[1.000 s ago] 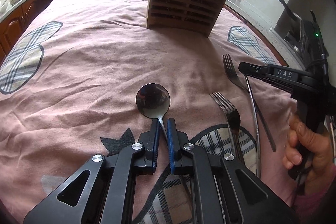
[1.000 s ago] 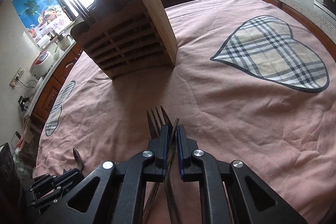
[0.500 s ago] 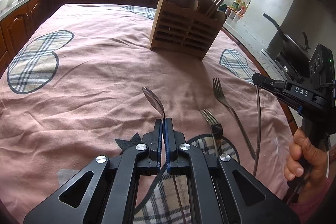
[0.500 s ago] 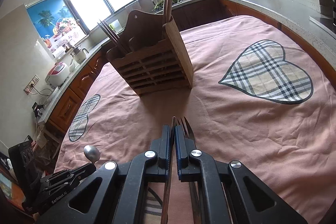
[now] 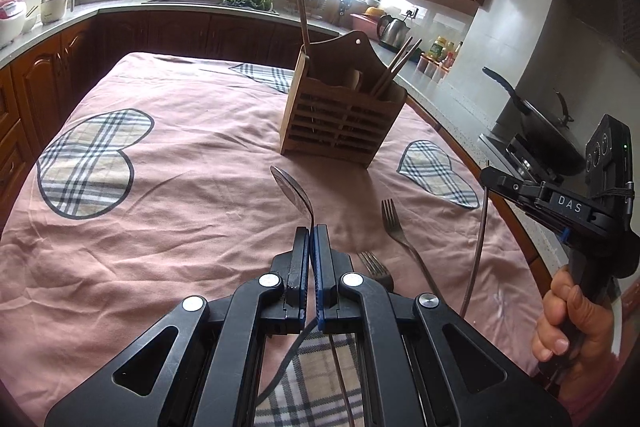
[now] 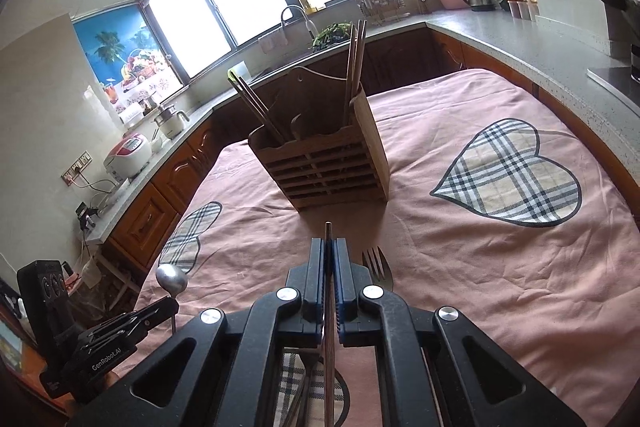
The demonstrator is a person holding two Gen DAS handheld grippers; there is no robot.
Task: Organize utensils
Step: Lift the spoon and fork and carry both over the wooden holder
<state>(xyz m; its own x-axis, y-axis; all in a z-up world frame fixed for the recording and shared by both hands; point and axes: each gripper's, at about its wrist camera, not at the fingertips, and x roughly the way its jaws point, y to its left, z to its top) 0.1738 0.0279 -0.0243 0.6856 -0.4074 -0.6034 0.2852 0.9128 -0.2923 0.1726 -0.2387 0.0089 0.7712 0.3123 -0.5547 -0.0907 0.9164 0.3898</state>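
Note:
My left gripper point(image 5: 310, 231) is shut on a metal spoon point(image 5: 291, 191), bowl forward, held above the pink cloth. My right gripper point(image 6: 329, 245) is shut on a thin metal utensil point(image 6: 328, 231); its handle tip sticks out past the fingers and its long shaft point(image 5: 476, 251) hangs down in the left wrist view. I cannot tell what kind of utensil it is. A slatted wooden utensil holder point(image 5: 340, 119) with chopsticks stands ahead of both grippers; it also shows in the right wrist view point(image 6: 328, 167). Two forks point(image 5: 396, 227) point(image 5: 376, 267) lie on the cloth.
The table is covered by a pink cloth with plaid hearts point(image 5: 88, 163). The right gripper body and hand point(image 5: 580, 219) are at the right in the left wrist view. A fork point(image 6: 378, 263) lies just right of my right gripper. Counters surround the table; a pan point(image 5: 536, 131) sits at right.
Both grippers have lifted away from the cloth with their utensils and tilted up. The spoon turned from flat to edge-on. The holder now sits lower in both views.

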